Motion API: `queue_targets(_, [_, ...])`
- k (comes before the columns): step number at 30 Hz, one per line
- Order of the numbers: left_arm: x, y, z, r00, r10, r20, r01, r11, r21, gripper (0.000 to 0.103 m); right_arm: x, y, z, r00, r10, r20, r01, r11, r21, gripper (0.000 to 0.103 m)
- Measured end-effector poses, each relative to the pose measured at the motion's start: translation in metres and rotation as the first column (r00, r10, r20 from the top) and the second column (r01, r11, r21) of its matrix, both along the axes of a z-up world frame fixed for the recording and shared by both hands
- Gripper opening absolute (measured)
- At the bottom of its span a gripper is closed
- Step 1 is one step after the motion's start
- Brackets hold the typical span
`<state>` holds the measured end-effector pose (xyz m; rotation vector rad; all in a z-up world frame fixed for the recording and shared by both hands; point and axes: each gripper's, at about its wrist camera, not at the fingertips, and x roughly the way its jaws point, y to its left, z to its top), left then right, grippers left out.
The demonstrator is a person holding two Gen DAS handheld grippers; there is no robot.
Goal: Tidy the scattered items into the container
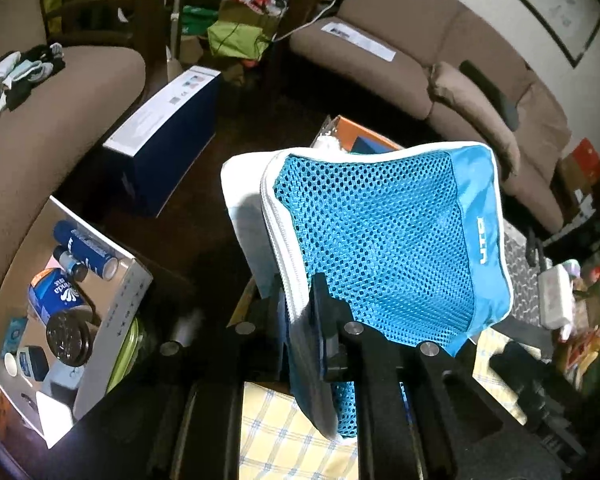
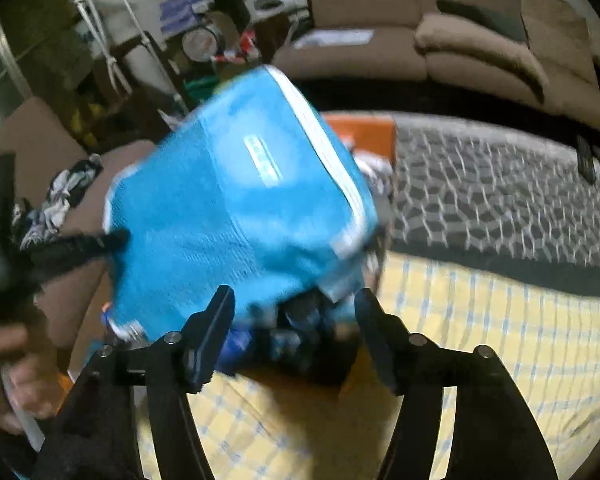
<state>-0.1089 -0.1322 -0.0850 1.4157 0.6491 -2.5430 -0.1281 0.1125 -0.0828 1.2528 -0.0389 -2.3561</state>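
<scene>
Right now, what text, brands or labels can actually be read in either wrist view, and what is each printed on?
"UTP": white letters, as best I can read them, on the solid side panel of the blue mesh pouch, which the left gripper holds.
"...inda": part of a brand on the blue pack in the cardboard box.
Unreadable: blue can lettering, box edge print, sofa paper, and the pouch logo in the blurred right view.

Left claw (image 1: 300, 300) clamped tight; right claw (image 2: 296, 320) apparently spread, blurred.
</scene>
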Motion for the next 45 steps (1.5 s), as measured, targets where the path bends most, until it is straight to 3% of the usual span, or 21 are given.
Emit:
queue_targets(1, [-0.001, 0.001, 0.000, 1.000, 0.000, 0.001, 0.000, 1.000, -0.001, 0.011, -0.009, -0.011, 0.002, 1.000, 0.021, 0.004, -0.021, 1.000, 0.009, 0.036])
queue_targets(6, [-0.011, 0.002, -0.008, 1.000, 0.002, 0.009, -0.001, 1.000, -0.016, 0.013, -0.051, -0.053, -0.019, 0.998, 0.051, 0.046, -0.055, 0.995, 0.088, 0.022])
queue_targets(13, [-0.031, 0.009, -0.019, 0.999, -0.008, 0.037, 0.010, 0.999, -0.045, 0.019, -0.080, -0.065, -0.025, 0.999, 0.017, 0.033, -0.022, 0.991, 0.131, 0.017])
queue_targets(14, [-0.031, 0.010, -0.018, 0.999, -0.013, 0.037, 0.015, 0.999, -0.036, 0.022, -0.082, -0.063, -0.027, 0.999, 0.014, 0.042, -0.019, 0.992, 0.124, 0.017])
queue_targets(16, [-0.030, 0.015, -0.012, 0.999, -0.032, 0.041, 0.033, 0.999, -0.032, 0.045, -0.080, -0.058, -0.030, 0.999, 0.022, 0.035, -0.026, 0.993, 0.116, 0.011])
queue_targets(18, [-0.027, 0.021, -0.004, 0.998, -0.059, 0.030, 0.060, 0.997, -0.044, 0.049, -0.079, -0.053, -0.033, 0.999, 0.023, 0.041, -0.027, 0.993, 0.118, 0.007])
queue_targets(25, [0.006, 0.027, 0.018, 0.997, -0.057, -0.042, 0.053, 0.993, -0.102, 0.081, -0.055, -0.020, -0.031, 0.996, -0.023, 0.081, 0.019, 0.999, 0.041, 0.013])
queue_targets(27, [0.010, 0.026, 0.023, 0.997, -0.049, -0.067, 0.042, 0.995, -0.092, 0.082, -0.049, -0.010, -0.022, 0.997, -0.036, 0.072, 0.034, 0.999, 0.031, 0.013])
queue_targets(30, [0.022, 0.022, 0.042, 0.980, -0.060, -0.187, 0.058, 0.998, -0.015, 0.083, -0.041, 0.003, -0.005, 0.997, -0.069, 0.042, 0.068, 0.997, 0.035, 0.014])
queue_targets(34, [0.034, 0.024, 0.057, 0.969, -0.066, -0.237, 0.044, 0.994, -0.097, 0.090, -0.021, 0.026, 0.024, 0.994, -0.106, -0.021, 0.107, 0.994, 0.023, 0.014])
queue_targets(40, [0.036, 0.030, 0.064, 0.965, -0.096, -0.243, 0.075, 0.993, -0.094, 0.091, 0.011, 0.051, 0.037, 0.989, -0.141, -0.039, 0.141, 0.990, -0.002, 0.014])
queue_targets(45, [0.036, 0.043, 0.066, 0.965, -0.125, -0.229, 0.095, 0.986, -0.138, 0.101, 0.018, 0.067, 0.022, 0.985, -0.174, -0.006, 0.174, 0.985, 0.006, 0.014])
